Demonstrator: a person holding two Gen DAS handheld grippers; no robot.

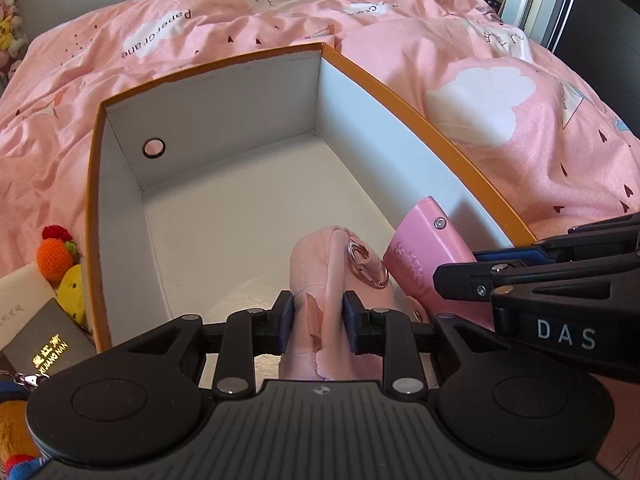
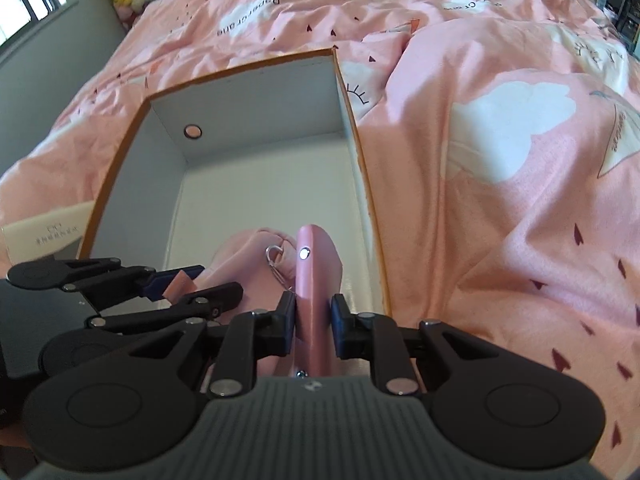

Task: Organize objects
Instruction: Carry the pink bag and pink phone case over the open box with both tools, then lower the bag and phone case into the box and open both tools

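Two grippers: our left gripper [image 1: 318, 322] is pinching a soft pink pouch [image 1: 320, 264], our right gripper [image 2: 313, 324] gripping a smooth pink strap [image 2: 314, 276], over a white-lined cardboard box [image 1: 224, 120] at twelve o'clock.

Left gripper [image 1: 318, 324]: black plastic linkage arms on a dark grey ribbed base plate.
Left pads [image 1: 289, 322]: 2 dark blue pads on black carriers.
Left discs: 2 round black caps, 1 at each side of the base.
Left fasteners: 4 silver rivets on the arms, a small crosshair mark at the base's front edge.
Right gripper [image 2: 313, 320]: same build, black arms, grey ribbed base, 2 round caps, silver rivets.
Right pads [image 2: 340, 326]: dark blue.
Marking: white letters "DAS" on the right gripper's side, seen from the left wrist view.
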